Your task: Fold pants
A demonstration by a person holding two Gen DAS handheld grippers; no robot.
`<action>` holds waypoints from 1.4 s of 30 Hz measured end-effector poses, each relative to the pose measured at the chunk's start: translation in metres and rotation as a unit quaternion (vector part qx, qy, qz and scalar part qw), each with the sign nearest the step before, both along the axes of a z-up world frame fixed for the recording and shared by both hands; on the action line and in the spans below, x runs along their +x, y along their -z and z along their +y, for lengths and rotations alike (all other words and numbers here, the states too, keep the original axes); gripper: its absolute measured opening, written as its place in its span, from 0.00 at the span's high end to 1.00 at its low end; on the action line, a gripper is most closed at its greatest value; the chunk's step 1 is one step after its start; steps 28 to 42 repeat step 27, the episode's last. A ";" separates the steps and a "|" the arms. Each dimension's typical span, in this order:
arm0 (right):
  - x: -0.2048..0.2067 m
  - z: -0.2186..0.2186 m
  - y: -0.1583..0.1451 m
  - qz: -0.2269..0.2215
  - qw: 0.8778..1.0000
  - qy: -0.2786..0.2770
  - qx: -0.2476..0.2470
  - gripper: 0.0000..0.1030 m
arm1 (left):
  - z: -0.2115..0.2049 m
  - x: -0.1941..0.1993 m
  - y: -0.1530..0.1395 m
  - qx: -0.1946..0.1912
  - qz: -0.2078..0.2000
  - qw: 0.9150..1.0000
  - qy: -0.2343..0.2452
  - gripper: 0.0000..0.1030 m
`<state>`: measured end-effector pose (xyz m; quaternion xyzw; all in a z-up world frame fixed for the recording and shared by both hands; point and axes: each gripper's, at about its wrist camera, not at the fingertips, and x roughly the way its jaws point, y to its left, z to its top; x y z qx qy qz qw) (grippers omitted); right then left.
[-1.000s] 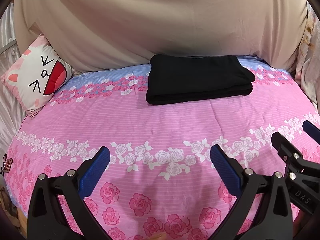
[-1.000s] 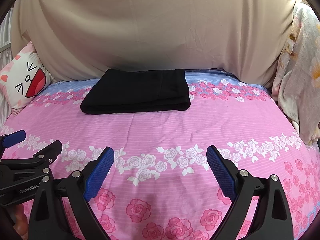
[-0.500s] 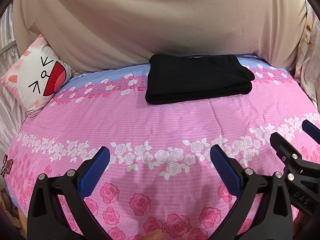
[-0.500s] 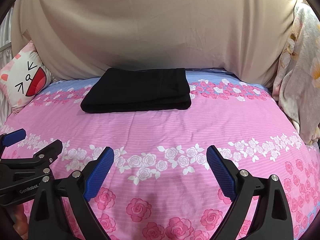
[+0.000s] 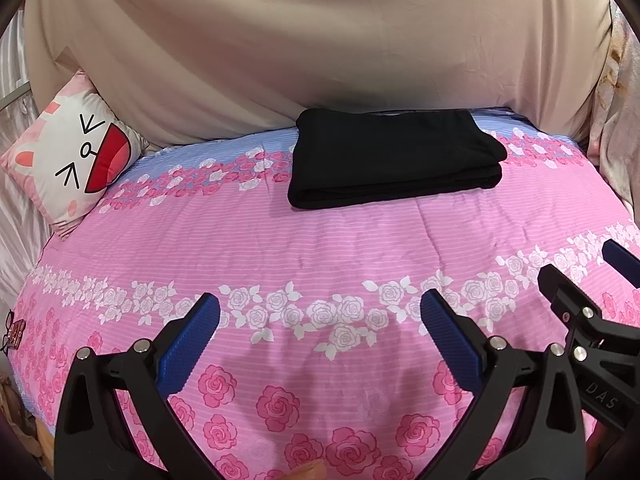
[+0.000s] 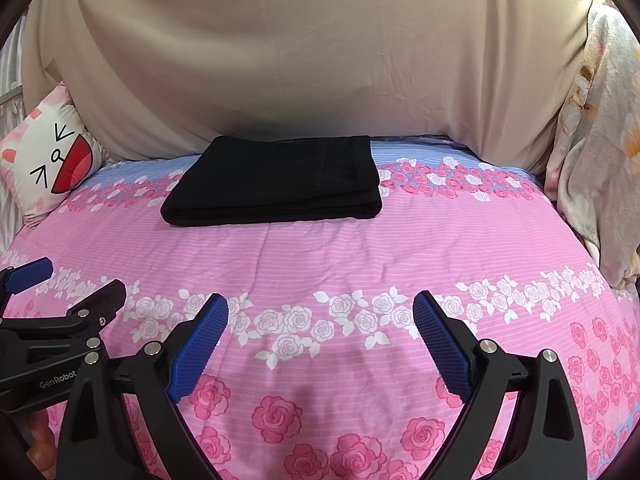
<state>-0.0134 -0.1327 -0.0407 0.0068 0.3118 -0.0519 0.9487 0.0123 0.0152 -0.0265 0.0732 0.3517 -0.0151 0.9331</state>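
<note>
**Pants folded, both grippers empty**

The left gripper (image 5: 320, 334) has its 2 blue pads (image 5: 188, 344) spread wide with nothing between them; it hangs over the near edge of the bed (image 5: 280, 248). The right gripper (image 6: 320, 332) is the same: pads (image 6: 440, 344) wide apart, empty, over the near edge just beside the left one. Each shows at the side of the other's view.

The pants (image 6: 276, 180) lie well apart from both, near the far edge of the bed, about midway along it. They are a flat black rectangle of several stacked layers, with a rounded fold facing the grippers and the sides roughly even. A pillow (image 5: 68, 164) leans at the far left corner; a beige cloth (image 6: 300, 48) hangs behind the bed.

By the look of it, folding is finished or nearly so. If anything remains, it would be a tidy-up: reach across to the far edge, press the top layer flat, or square the slightly offset right end.
</note>
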 end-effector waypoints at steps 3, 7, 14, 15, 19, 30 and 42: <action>0.000 0.000 0.000 0.000 1.000 0.000 0.000 0.11 | 0.000 0.000 0.000 -0.002 0.002 1.000 0.003 0.04; 0.000 0.000 0.000 0.000 1.000 -0.001 0.000 0.11 | 0.000 0.001 0.000 -0.001 0.003 1.000 0.006 0.04; 0.000 0.000 0.000 0.001 1.000 0.002 0.000 0.11 | 0.003 0.004 0.004 -0.014 0.012 1.000 0.009 0.05; 0.000 0.000 0.000 0.001 1.000 0.003 0.000 0.11 | 0.005 0.004 0.005 -0.022 0.014 1.000 0.010 0.05; 0.001 -0.002 0.001 0.002 1.000 0.005 0.003 0.11 | 0.004 0.003 0.007 -0.019 0.010 1.000 0.008 0.05; -0.002 -0.001 0.001 0.001 1.000 0.010 0.002 0.11 | -0.004 -0.003 0.005 0.018 0.002 1.000 0.009 0.05; -0.002 -0.001 0.001 0.001 1.000 0.010 0.002 0.11 | -0.004 -0.003 0.005 0.018 0.002 1.000 0.009 0.05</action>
